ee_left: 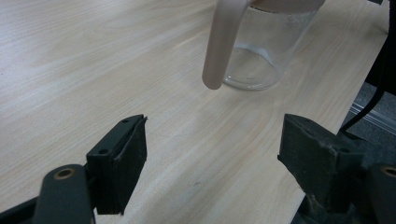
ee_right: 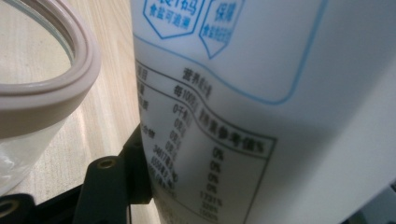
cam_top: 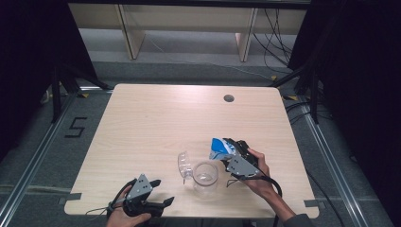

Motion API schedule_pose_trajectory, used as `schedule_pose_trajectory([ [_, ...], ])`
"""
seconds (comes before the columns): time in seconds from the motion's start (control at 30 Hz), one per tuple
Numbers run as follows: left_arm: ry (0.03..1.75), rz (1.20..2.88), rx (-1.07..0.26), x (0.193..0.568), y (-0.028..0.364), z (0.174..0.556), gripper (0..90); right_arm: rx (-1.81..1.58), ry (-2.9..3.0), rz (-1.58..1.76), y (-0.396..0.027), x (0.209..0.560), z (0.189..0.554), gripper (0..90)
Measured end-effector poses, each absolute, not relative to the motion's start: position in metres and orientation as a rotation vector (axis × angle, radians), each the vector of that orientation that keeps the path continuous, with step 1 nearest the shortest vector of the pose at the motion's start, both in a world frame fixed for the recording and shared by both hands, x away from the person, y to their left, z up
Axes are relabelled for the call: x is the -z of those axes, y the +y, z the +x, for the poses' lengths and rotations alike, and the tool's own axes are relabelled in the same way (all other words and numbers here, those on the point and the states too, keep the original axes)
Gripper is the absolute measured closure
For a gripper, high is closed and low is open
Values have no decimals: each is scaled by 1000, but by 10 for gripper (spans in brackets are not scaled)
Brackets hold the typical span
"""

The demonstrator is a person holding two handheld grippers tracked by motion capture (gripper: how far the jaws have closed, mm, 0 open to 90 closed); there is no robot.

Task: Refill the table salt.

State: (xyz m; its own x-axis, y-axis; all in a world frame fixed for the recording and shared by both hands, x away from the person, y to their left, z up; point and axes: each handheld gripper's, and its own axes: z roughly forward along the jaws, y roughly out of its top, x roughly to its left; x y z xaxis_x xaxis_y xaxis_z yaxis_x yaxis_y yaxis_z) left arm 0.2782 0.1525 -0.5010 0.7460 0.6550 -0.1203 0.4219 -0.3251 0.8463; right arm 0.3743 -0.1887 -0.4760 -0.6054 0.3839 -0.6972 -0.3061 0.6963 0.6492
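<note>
My right gripper (cam_top: 232,152) is clamped on the blue-and-white pouch (cam_top: 219,148), just beside the jar (cam_top: 205,176) rim. My left gripper (cam_top: 153,191) is wide open, empty, jar ahead.

A black "5" (cam_top: 75,127) marks the floor; the pouch's (ee_right: 261,93) nutrition table seemingly lists 0% values.

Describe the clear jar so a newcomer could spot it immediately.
On the pale wooden table, look toward the near edge, right of centre. The clear jar stands upright and empty, open-mouthed, beside the right gripper, which holds a blue-and-white packet. Unlike that packet, it is see-through, with a beige rim and its hinged lid flipped open.
</note>
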Motion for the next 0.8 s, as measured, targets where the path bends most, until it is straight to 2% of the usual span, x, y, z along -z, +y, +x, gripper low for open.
schedule_pose_trajectory([
  [0.8, 831, 1954, -288, 501, 151, 278, 229, -832, 1938, -59, -188, 475, 365, 409],
])
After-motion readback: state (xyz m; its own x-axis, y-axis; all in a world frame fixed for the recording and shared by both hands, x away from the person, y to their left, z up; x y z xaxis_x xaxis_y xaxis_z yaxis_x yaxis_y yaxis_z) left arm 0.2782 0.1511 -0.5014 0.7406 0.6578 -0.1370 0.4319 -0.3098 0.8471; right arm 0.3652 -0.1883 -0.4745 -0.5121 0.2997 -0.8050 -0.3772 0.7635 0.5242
